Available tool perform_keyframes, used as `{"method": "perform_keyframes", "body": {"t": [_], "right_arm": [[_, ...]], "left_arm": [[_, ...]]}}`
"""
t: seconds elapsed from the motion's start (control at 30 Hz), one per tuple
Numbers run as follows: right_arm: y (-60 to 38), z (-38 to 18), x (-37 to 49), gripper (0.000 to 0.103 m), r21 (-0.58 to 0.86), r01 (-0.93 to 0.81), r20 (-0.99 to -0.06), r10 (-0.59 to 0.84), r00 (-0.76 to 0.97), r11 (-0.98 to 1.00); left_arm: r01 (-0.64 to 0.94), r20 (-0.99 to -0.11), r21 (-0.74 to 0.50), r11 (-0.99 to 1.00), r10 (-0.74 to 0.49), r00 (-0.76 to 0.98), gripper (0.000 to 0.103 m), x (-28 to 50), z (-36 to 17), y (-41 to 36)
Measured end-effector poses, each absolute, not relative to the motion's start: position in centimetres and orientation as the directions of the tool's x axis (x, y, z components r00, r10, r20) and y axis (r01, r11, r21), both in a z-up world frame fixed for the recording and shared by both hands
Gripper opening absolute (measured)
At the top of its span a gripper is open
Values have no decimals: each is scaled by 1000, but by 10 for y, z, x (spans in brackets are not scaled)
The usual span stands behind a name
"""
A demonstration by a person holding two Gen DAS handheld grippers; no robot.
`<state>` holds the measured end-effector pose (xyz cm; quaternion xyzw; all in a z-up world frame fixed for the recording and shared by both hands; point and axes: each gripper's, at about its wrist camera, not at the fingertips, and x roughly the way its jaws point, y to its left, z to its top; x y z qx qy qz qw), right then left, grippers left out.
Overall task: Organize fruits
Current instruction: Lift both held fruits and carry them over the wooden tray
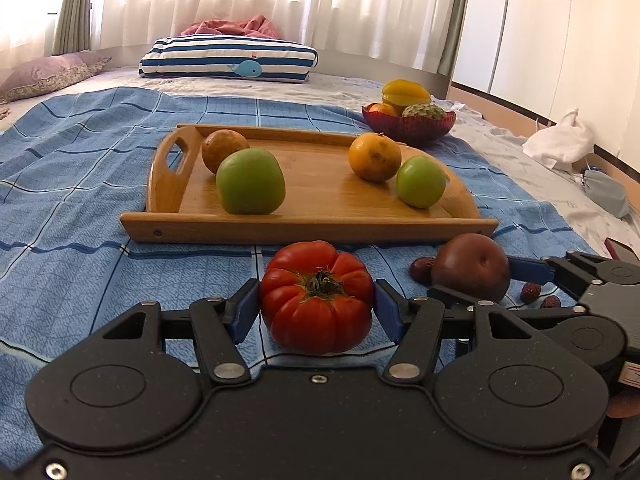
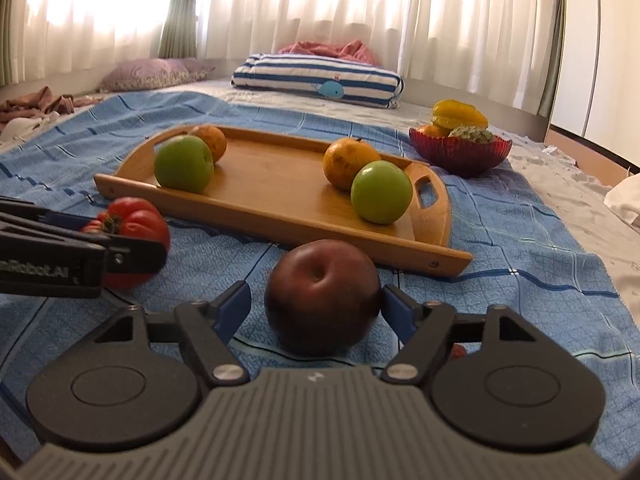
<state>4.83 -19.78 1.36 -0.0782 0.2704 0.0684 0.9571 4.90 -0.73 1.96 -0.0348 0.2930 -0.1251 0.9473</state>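
Now | tomato [image 1: 318, 298] clamped in our left gripper [image 1: 316, 300], at 6 o'clock of tray [image 1: 308, 230] | right gripper [image 2: 316, 306] straddles dark apple [image 2: 322, 296], left pad clear | next: we close, lift both onto tray.

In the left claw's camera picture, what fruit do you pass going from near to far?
Red tomato between the left claw's fingers → big green apple on the wooden tray → orange on the tray → red bowl → yellow starfruit topping it.
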Motion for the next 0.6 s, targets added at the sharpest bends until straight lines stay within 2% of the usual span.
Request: {"method": "perform_keyframes", "body": {"t": [0.03,0.1,0.13,0.33,0.6], "right_arm": [[-198,13,50,80,-105,-172,-535,90,840,979],[-199,14,51,66,-90,-164,-534,91,840,982],[-202,15,51,65,-78,-154,-531,89,842,985],[-218,19,51,64,50,-114,-528,123,840,992],[-230,52,53,65,125,-133,-486,178,856,983]], "left_arm": [[216,-546,-138,967,-256,798,59,49,20,-7],[214,-545,-136,967,-253,799,59,49,22,-6],[214,-543,-133,968,-252,801,59,49,23,-6],[191,-548,-84,978,-205,811,59,51,32,-7],[197,-492,-79,977,-210,845,59,58,65,2]]}}
